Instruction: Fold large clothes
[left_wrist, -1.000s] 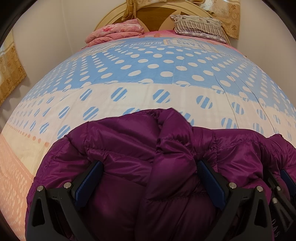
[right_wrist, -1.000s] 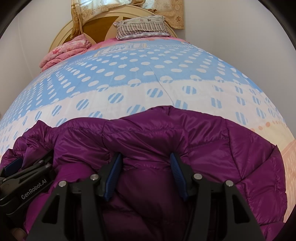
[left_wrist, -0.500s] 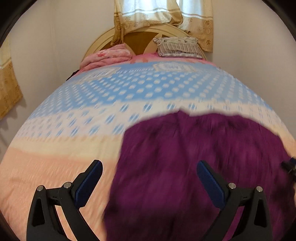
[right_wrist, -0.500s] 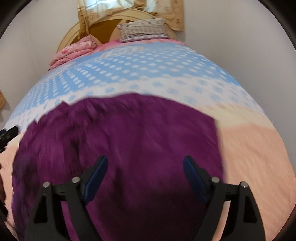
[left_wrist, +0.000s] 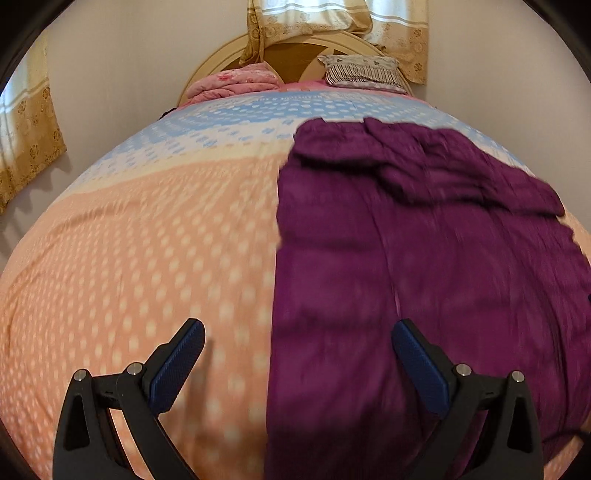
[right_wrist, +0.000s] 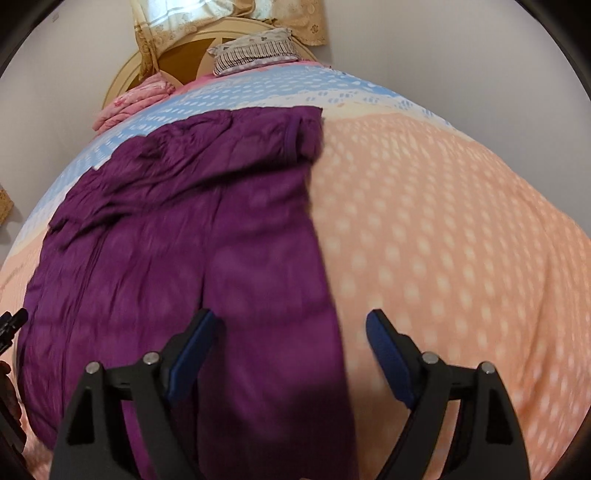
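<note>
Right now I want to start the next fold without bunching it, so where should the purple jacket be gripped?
Probably by the long side edges of the purple jacket: left gripper from the left, right gripper from the right. It lies flat on the bedspread, both edges exposed, both grippers open.

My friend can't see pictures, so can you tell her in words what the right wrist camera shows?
A purple puffy jacket lies spread out on a bed with a dotted peach and blue bedspread. The open right gripper hovers above the jacket's near right edge, holding nothing. Far off are a striped pillow, pink folded bedding and a round headboard.
</note>
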